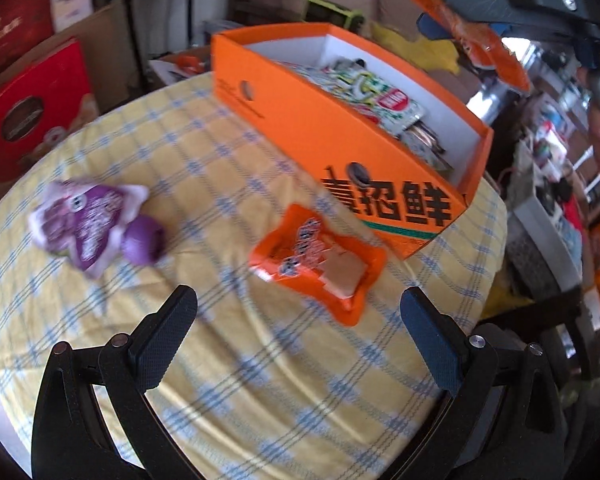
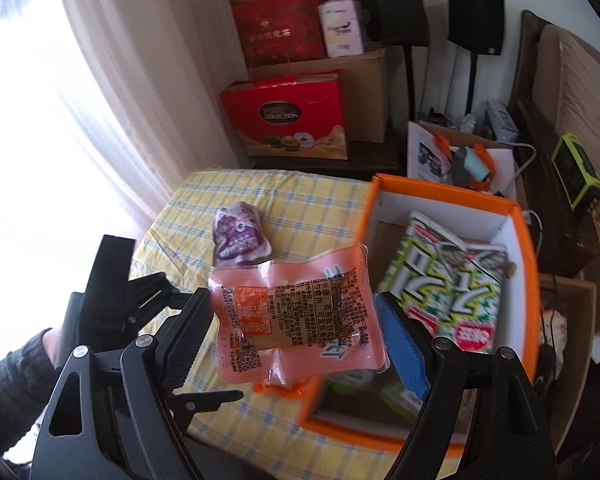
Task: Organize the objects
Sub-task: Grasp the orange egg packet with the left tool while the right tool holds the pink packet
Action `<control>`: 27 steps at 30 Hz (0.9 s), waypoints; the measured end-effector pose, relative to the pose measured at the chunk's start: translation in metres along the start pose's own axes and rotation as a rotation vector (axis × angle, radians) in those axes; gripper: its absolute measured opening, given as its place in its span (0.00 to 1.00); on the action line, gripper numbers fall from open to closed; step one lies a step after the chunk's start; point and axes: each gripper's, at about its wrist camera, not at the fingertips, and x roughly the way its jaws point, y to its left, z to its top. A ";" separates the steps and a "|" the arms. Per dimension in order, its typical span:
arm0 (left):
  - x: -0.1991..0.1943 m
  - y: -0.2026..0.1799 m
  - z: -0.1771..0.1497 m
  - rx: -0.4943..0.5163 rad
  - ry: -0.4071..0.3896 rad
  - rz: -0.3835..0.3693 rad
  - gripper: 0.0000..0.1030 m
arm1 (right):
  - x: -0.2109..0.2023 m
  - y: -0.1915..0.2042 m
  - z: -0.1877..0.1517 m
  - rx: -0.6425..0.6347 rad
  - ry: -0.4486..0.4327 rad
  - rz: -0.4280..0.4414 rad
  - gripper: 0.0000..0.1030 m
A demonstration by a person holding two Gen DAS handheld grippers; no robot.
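Note:
My right gripper (image 2: 292, 320) holds an orange snack packet (image 2: 296, 316) between its jaws, in the air at the near left edge of the orange box (image 2: 526, 280). It shows from outside in the left wrist view (image 1: 476, 28), above the box (image 1: 300, 120). The box holds green-and-white packets (image 2: 452, 280). My left gripper (image 1: 296, 304) is open and empty above the table, just short of another orange packet (image 1: 320, 260). A purple packet (image 1: 84, 224) lies to the left, also in the right wrist view (image 2: 238, 236).
The table wears a yellow checked cloth (image 1: 204, 360). Red gift boxes (image 2: 288, 116) and cardboard cartons stand behind it by the curtain. Cluttered shelves and bins (image 1: 552, 200) are to the right of the table.

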 end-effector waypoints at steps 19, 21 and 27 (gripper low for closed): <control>0.043 -0.012 0.022 0.155 0.166 -0.035 0.99 | -0.033 -0.044 -0.025 0.079 -0.035 -0.016 0.81; 0.044 -0.014 0.023 0.172 0.167 -0.031 0.99 | -0.032 -0.046 -0.027 0.084 -0.035 -0.016 0.81; 0.042 -0.028 0.012 0.277 0.138 0.048 0.96 | -0.032 -0.048 -0.029 0.088 -0.035 -0.010 0.81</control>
